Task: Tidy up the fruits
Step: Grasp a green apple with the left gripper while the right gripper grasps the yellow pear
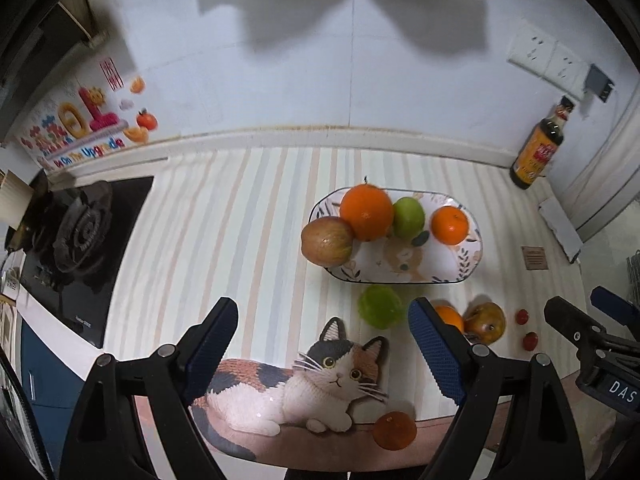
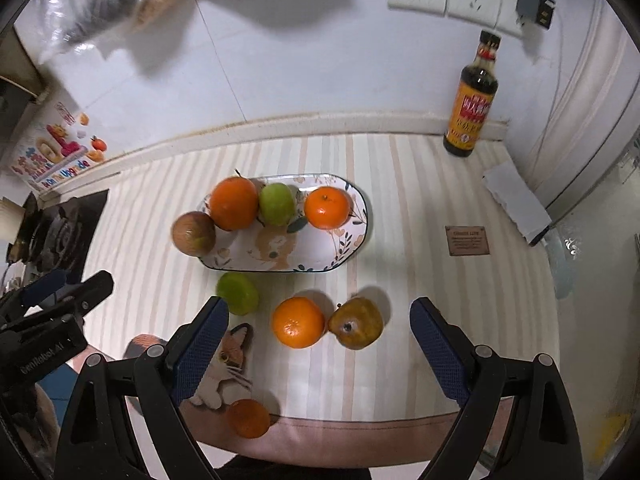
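Note:
An oval patterned plate [image 2: 344, 248] [image 1: 464, 272] holds a large orange [image 2: 234, 208], a green fruit [image 2: 276, 204], a small orange [image 2: 327, 207] and a reddish apple [image 2: 193, 233] on its left rim. On the striped cloth in front lie a green fruit [image 2: 238, 293], an orange [image 2: 298, 322], a brownish pear [image 2: 356, 328] and a small orange [image 2: 249, 418] near the front edge. My right gripper [image 2: 320, 344] is open, just short of the orange and pear. My left gripper [image 1: 324, 344] is open and empty above the cat picture [image 1: 320, 384].
A soy sauce bottle [image 2: 474, 100] stands at the back right by the wall. A gas hob [image 1: 76, 236] lies to the left. Two small red tomatoes [image 1: 526, 328] lie at the right. A white box [image 2: 516, 204] and a small brown card [image 2: 467, 241] lie to the right.

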Motion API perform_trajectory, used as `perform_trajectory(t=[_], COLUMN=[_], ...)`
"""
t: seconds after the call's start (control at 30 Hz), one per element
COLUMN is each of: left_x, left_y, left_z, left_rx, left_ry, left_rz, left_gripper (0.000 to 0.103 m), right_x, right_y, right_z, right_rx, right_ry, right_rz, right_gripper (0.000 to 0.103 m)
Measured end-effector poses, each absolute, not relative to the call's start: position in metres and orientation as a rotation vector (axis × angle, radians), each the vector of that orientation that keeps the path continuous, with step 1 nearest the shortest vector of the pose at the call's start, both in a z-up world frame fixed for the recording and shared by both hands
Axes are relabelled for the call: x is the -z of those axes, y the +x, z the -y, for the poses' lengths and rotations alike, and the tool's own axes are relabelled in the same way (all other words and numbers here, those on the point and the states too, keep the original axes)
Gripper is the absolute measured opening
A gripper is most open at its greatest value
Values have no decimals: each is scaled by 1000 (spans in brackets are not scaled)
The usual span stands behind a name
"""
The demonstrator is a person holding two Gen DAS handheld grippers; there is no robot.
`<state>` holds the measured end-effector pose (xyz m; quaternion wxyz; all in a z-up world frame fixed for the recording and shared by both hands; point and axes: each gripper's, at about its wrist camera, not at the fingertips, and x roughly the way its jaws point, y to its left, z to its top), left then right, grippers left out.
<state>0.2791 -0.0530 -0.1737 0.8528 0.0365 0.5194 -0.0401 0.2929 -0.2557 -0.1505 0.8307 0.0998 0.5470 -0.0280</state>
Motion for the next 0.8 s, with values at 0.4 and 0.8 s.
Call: perform_trajectory(t=[0.4,0.8], left_x=[129,123], left_y=[242,244], left_z=[50,53], left_rx=[110,122], left_ry=[39,14], left_rz=[-1014,-1035], left_gripper=[87,87], right_x=[89,86], right_y=[249,251], right_z=[255,264], right_rx=[48,35], right_ry=[212,261], right_rz=[-1052,-1053], right_gripper=[94,94])
